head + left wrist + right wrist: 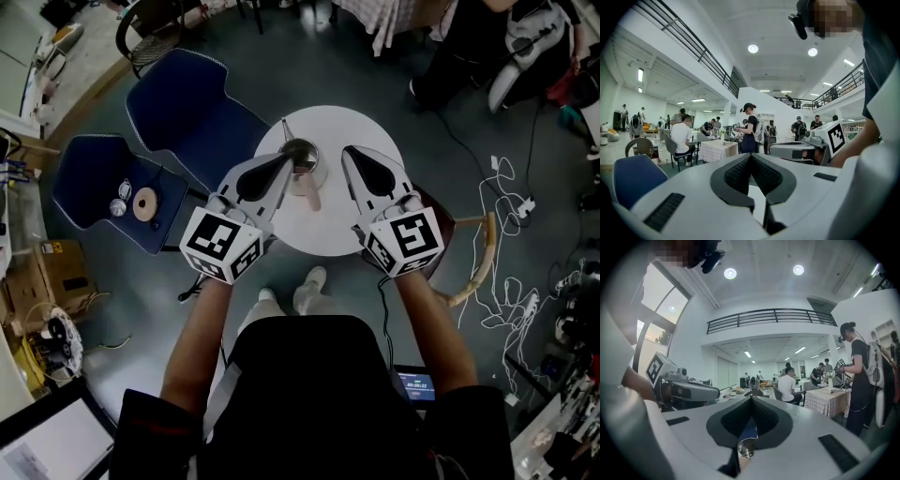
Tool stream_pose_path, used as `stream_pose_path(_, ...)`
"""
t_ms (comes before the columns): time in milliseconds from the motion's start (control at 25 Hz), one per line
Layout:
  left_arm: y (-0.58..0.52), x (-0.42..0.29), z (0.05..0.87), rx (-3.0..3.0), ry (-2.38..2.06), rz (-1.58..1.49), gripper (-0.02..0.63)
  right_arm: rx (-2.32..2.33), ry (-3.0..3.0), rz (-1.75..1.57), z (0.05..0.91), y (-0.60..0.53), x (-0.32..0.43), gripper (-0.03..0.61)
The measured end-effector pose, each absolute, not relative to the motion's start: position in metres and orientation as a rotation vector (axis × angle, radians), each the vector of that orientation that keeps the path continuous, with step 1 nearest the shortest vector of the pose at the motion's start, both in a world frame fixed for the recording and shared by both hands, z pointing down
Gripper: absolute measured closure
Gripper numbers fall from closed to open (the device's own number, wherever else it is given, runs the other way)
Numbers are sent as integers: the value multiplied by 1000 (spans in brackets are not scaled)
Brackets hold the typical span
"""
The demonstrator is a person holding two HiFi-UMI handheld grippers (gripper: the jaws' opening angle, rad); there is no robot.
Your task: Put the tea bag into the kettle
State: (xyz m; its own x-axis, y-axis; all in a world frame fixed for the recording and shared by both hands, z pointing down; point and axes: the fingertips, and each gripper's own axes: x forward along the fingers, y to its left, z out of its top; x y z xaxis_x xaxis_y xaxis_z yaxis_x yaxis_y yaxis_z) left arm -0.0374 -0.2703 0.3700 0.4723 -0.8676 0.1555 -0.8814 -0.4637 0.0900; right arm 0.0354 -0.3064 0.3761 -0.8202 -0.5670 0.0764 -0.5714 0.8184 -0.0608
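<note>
While left gripper [289, 159] and right gripper [349, 154] flank the kettle [302, 156], their fingers [733, 176] meet, empty.

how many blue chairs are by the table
2. One blue chair stands at the round white table's upper left; the other is farther left, with small items on its seat. More could be outside the frame.

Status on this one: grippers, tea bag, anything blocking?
Left gripper and right gripper shut, empty, over table. Tea bag on table beside kettle, not in. Nothing in the way.
</note>
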Motion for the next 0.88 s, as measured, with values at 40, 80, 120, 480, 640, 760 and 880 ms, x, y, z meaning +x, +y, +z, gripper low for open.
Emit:
stream_pose_path(40, -268, -38, 369, 2560, -1530, 128, 600, 921, -2945, 124, 376, -305, 34, 561)
stream_pose_path(80, -266, -38, 369, 2564, -1527, 125, 600, 920, -2947, 123, 376, -303, 32, 561)
stream_pose_path(120, -262, -39, 368, 2568, -1524, 120, 600, 919, -2948, 121, 376, -299, 30, 561)
stream_pose_path(480, -219, -55, 363, 2598, -1500, 115, 600, 957, -2933, 87, 366, -256, 13, 561)
stream_pose_path(640, -196, -64, 354, 2629, -1492, 100, 600, 968, -2929, 65, 358, -231, 1, 561)
stream_pose_path(760, -177, -68, 349, 2640, -1495, 98, 600, 959, -2916, 38, 355, -209, -3, 561)
stream_pose_path(880, -155, -82, 343, 2643, -1502, 71, 600, 969, -2918, 35, 350, -187, -15, 561)
